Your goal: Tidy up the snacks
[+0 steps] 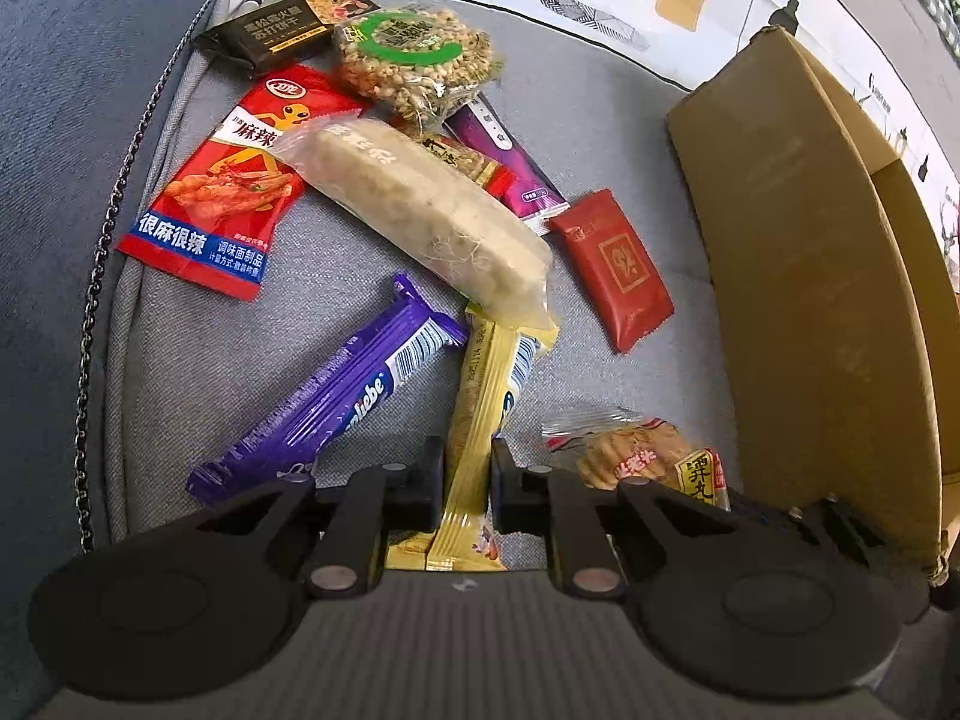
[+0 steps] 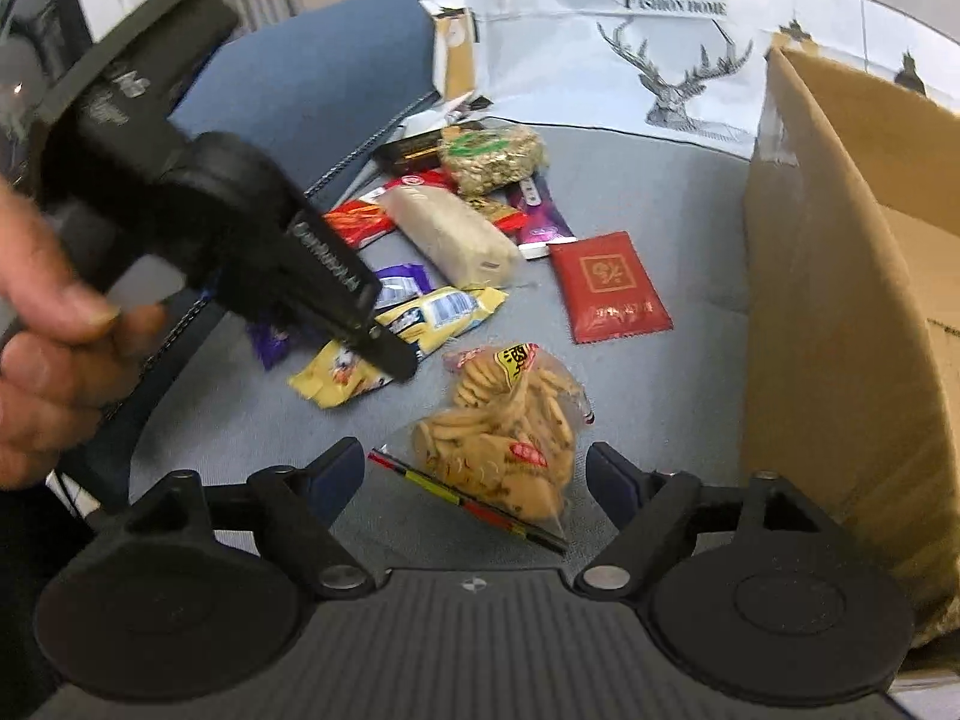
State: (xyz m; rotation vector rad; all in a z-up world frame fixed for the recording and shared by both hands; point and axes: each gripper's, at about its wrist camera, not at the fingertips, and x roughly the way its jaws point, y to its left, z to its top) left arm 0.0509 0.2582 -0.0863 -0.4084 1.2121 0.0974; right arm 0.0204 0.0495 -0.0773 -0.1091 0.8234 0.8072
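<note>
My left gripper is shut on the near end of a yellow snack packet that lies on the grey cushion. The right wrist view shows the same gripper from the side, tips down on that yellow packet. My right gripper stands open around a clear bag of crackers; both pads are apart from the bag. In the left wrist view the cracker bag lies just right of my left fingers. An open cardboard box stands at the right.
Several other snacks lie behind: a purple bar, a red spicy packet, a long pale rice bar, a small red packet and a round grain cake. A person's hand holds the left gripper. The box wall blocks the right side.
</note>
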